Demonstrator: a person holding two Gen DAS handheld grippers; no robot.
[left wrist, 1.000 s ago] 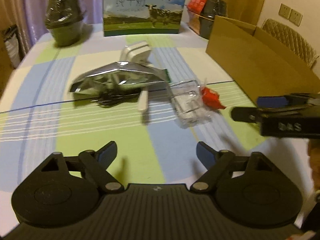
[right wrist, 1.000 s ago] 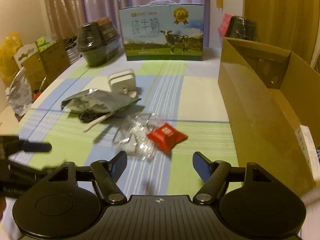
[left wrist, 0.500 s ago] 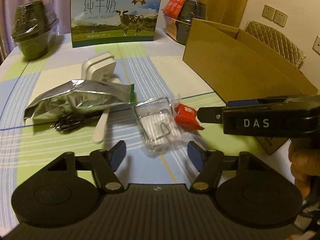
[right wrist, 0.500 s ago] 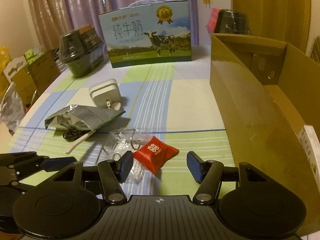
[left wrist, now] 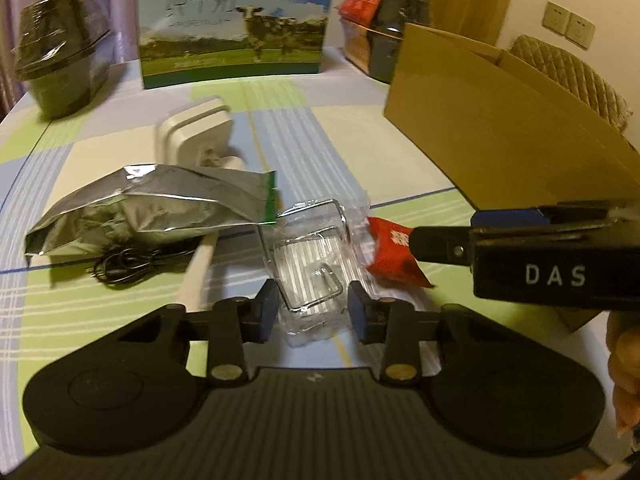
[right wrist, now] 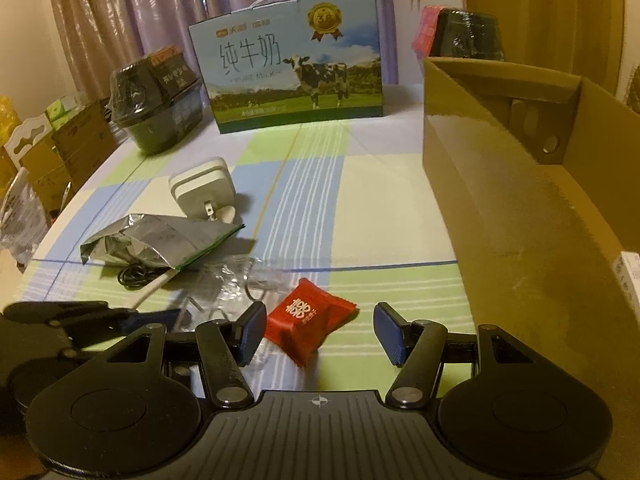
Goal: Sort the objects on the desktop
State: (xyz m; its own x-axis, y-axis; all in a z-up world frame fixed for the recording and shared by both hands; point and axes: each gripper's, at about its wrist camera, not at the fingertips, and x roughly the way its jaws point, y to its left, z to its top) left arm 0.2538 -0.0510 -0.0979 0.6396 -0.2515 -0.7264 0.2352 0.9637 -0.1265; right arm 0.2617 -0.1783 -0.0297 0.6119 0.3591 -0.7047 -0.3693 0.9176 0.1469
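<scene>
I hold both grippers at pre-grasp, jaws open and empty: left gripper (left wrist: 313,307) straddles the clear packet (left wrist: 316,264), right gripper (right wrist: 320,330) the red sachet (right wrist: 308,322). Next: close.

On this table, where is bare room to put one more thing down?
The widest free patch lies between the charger and the cardboard box, back to the milk carton. A smaller one lies between the red packet and the box. The front left is crowded: foil bag, cable, clear wrapper.

Milk carton (right wrist: 296,68), curtains (right wrist: 160,8), wall sockets (left wrist: 568,24)
</scene>
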